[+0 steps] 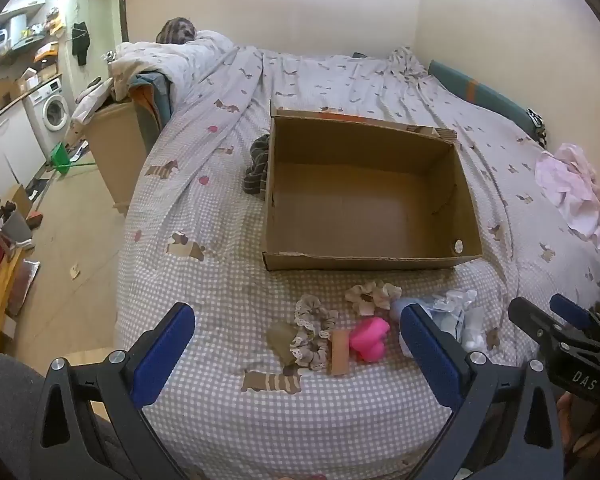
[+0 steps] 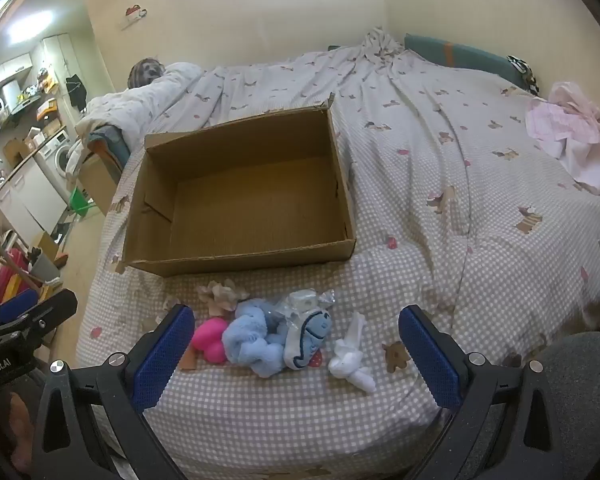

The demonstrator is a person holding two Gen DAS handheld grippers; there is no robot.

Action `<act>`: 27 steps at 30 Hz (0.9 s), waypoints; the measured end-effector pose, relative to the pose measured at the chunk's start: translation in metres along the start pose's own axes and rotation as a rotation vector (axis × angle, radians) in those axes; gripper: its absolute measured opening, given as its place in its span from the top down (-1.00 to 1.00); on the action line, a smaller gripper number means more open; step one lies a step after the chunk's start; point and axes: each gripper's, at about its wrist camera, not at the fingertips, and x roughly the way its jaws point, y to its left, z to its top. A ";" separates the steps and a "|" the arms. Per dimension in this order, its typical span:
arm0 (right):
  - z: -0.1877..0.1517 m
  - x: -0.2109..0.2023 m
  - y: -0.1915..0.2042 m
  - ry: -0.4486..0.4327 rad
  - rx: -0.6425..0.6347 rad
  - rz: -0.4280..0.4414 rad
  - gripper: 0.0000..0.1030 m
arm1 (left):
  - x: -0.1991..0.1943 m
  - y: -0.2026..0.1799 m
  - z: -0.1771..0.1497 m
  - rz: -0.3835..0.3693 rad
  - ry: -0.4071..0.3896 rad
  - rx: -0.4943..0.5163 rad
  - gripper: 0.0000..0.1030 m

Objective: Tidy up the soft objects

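An open cardboard box (image 1: 364,258) (image 2: 236,260) sits empty on the bed. In front of it lie soft items: a lace scrunchie (image 1: 312,332), a beige scrunchie (image 1: 372,296) (image 2: 222,296), a pink soft toy (image 1: 370,336) (image 2: 210,338), a blue fluffy scrunchie (image 2: 252,340), a blue-and-white sock (image 2: 308,340) and a knotted white cloth (image 2: 350,356). My left gripper (image 1: 296,344) is open above the scrunchies and the pink toy. My right gripper (image 2: 296,344) is open above the blue items, and shows in the left wrist view (image 1: 548,316).
The bed's checked cover (image 1: 228,280) drops off at the left to a tiled floor (image 1: 72,240). A dark striped cloth (image 1: 258,168) lies left of the box. Pink clothes (image 1: 572,188) (image 2: 576,140) lie at the right. A clear wrapper (image 2: 308,300) lies by the sock.
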 end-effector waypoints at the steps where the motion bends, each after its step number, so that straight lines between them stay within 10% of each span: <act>1: 0.000 0.000 0.000 0.002 -0.002 -0.002 -1.00 | 0.000 0.000 0.000 -0.004 -0.002 -0.002 -0.99; 27: 0.000 0.000 0.002 0.005 -0.010 -0.008 -1.00 | 0.006 0.006 -0.002 0.008 0.010 -0.002 -0.99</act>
